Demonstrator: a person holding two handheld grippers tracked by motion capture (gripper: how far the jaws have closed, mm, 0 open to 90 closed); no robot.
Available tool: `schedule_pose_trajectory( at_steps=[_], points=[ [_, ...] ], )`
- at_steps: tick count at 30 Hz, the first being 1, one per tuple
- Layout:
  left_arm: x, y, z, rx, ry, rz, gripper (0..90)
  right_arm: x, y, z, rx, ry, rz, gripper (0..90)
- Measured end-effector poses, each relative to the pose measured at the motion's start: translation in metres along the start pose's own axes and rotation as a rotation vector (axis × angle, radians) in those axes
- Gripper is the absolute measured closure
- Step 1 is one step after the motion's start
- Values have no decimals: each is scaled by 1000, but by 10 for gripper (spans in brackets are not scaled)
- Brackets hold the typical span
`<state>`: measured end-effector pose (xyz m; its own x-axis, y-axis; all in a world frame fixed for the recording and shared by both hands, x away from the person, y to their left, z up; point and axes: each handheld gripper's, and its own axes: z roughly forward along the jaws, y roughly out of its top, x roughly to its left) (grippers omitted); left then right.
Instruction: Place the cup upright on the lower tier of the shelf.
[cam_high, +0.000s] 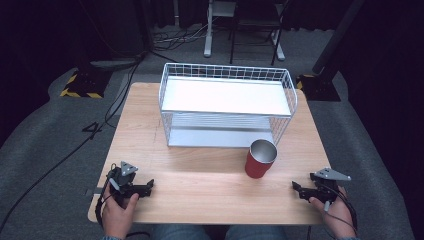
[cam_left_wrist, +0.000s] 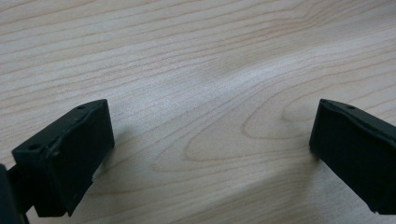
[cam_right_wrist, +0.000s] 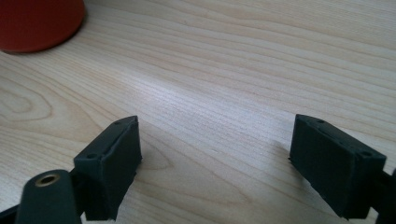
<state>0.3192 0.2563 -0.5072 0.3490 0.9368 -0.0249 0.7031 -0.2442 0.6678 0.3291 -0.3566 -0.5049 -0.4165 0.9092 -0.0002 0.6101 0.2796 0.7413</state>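
**A:** So what's actually on the bench (cam_high: 210, 190)? Any containers?

**B:** Two. A white wire basket rack (cam_high: 227, 105) sits toward the far side, two levels, a flat white shelf up top and a metal tray below. Both levels look bare. Just in front of its right corner stands a red cup (cam_high: 260, 159), upright, shiny metal inside, can't see anything in it.

**A:** And the grippers?

**B:** Left gripper (cam_left_wrist: 210, 154) rests near the front-left edge, fingers (cam_left_wrist: 70, 158) spread wide, nothing but wood grain between them. Right gripper (cam_right_wrist: 215, 163) is near the front-right edge, fingers (cam_right_wrist: 112, 163) also wide apart and holding nothing. The cup's base peeks into the top-left corner of the right gripper view, well apart from the fingers.
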Motion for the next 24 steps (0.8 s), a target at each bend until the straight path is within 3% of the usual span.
schedule_pose_trajectory(
  at_steps=[2, 7, 24],
  points=[
    [0, 0, 0, 1, -2, -2, 1, 0, 0, 0, -1, -2, 2, 174],
    [0, 0, 0, 1, 1, -1, 1, -3, -3, -4, -27, 14, 60, 188],
    [-2, 4, 4, 0, 3, -13, 1, 14, 7, -31, -162, 40, 38, 178]
  ],
)
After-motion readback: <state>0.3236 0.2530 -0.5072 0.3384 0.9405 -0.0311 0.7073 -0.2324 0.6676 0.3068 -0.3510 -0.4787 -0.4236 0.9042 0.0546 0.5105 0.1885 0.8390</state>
